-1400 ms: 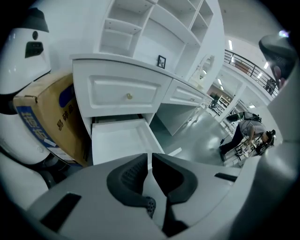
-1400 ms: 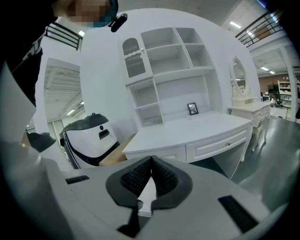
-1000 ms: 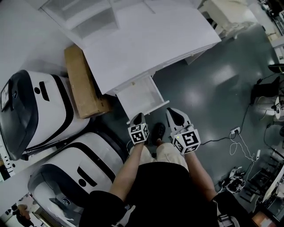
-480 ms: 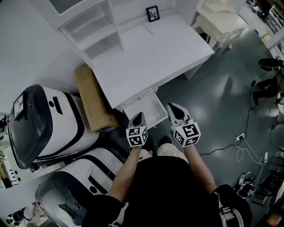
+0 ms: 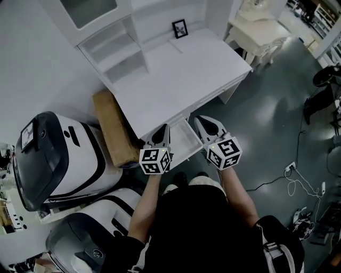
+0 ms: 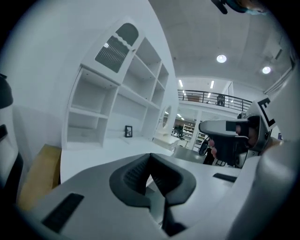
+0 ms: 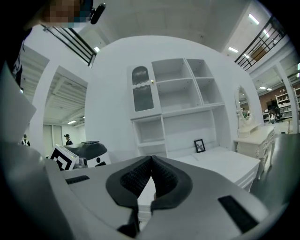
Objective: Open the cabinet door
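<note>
The white desk (image 5: 176,69) carries a shelf hutch, and its cabinet door (image 5: 88,10) sits closed at the hutch's upper left. In the right gripper view this cabinet door (image 7: 141,89) shows an arched slatted panel and a small knob (image 7: 151,81); in the left gripper view the cabinet door (image 6: 116,45) lies far off. My left gripper (image 5: 163,129) is shut and empty, held over the desk's front edge. My right gripper (image 5: 202,121) is beside it, also shut on nothing. Both grippers (image 6: 150,157) (image 7: 151,159) point roughly level at the hutch, well short of the door.
An open drawer (image 5: 185,139) juts from the desk just under the grippers. A cardboard box (image 5: 113,128) leans at the desk's left, beside two white-and-black machines (image 5: 53,154) (image 5: 90,229). A small picture frame (image 5: 180,28) stands on the desk. A white side table (image 5: 258,33) and floor cables (image 5: 293,181) lie right.
Both grippers have risen from near knee height to the desk's front edge, the left one more and with some roll. The head view has tipped up, showing the hutch.
</note>
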Tool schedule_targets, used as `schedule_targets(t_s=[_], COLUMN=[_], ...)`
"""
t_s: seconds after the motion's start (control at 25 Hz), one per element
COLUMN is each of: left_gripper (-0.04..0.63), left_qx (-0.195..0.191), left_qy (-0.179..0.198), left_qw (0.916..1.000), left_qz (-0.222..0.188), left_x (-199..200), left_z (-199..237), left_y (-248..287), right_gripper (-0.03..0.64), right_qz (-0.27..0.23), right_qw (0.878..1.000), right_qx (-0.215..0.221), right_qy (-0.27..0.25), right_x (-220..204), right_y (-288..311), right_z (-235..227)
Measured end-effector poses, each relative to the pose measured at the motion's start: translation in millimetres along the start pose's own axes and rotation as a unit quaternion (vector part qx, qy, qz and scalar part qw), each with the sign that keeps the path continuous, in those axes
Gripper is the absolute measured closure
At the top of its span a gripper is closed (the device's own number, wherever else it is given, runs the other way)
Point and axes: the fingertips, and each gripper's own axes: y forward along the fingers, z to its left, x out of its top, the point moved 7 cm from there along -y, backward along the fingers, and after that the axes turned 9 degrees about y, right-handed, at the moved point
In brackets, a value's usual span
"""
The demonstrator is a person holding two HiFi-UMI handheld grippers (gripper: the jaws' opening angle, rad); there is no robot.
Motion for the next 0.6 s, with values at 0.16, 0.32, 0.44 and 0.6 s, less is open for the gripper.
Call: schedule_targets(t_s=[0.16,0.32,0.44,0.6], left_gripper=[0.574,0.574,0.574,0.574], left_qx=[-0.020,-0.045,-0.049,-0.050], left_qy=[0.006,-0.001,0.001,0.011], left_qw=[0.9996,0.9982,0.9974,0.9968], left_qz=[-0.019,-0.039,-0.053,-0.061], left_x=[33.7,58.6,71.1,78.7], left_z=[4.8,8.4,10.0,8.7], left_y=[-10.6,-21.3,-25.8,-27.6], right_gripper=[0.600,0.600,0.601,0.601], right_qz=[-0.013,-0.025,-0.029,-0.034], right_qw=[1.000,0.999,0.998,0.998], right_qx=[0.007,0.012,0.012,0.016], right_qy=[-0.011,-0.027,-0.046,-0.047], right_x=[20.5,36.9,44.8,48.9], right_y=[0.7,-0.8,-2.6,-4.4], right_z=[7.1,14.0,17.9,20.4])
